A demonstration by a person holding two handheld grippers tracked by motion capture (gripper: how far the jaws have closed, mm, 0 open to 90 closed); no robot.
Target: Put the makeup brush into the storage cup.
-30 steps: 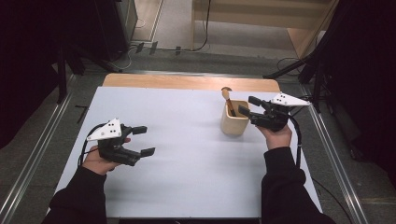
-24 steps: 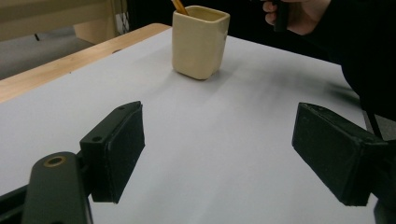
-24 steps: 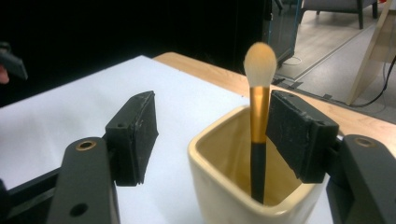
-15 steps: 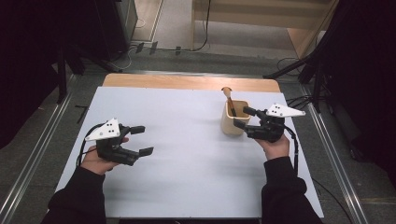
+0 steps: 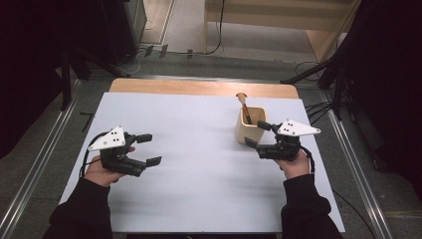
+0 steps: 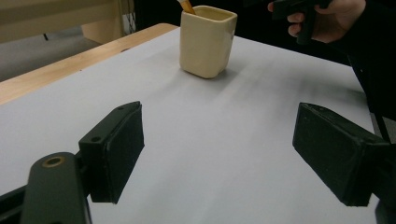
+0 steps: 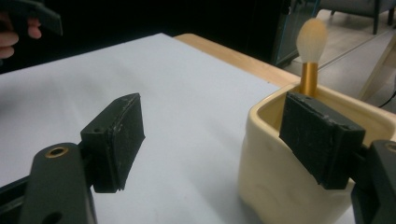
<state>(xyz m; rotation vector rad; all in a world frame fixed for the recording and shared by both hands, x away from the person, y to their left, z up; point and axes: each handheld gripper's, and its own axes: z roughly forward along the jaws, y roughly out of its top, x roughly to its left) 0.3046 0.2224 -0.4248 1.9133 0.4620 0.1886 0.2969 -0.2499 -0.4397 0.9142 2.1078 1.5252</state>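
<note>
Brush (image 7: 312, 51) handle hidden inside cup (image 7: 280, 186); right gripper (image 7: 224, 140) jaw overlaps rim.

Grey floor (image 5: 189, 30) and pale wooden furniture (image 5: 278, 20) lie beyond the dim-edged table (image 5: 199, 189).

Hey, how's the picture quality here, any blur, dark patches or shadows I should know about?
High view: the white table is evenly lit, its surroundings fall to black, and the whole frame is soft. Left gripper view: the cream square ceramic cup is fairly sharp and casts a faint shadow; the near jaws are slightly blurred. Right gripper view: the gold-handled brush in the cup is soft, its pale tip nearly washed out.
</note>
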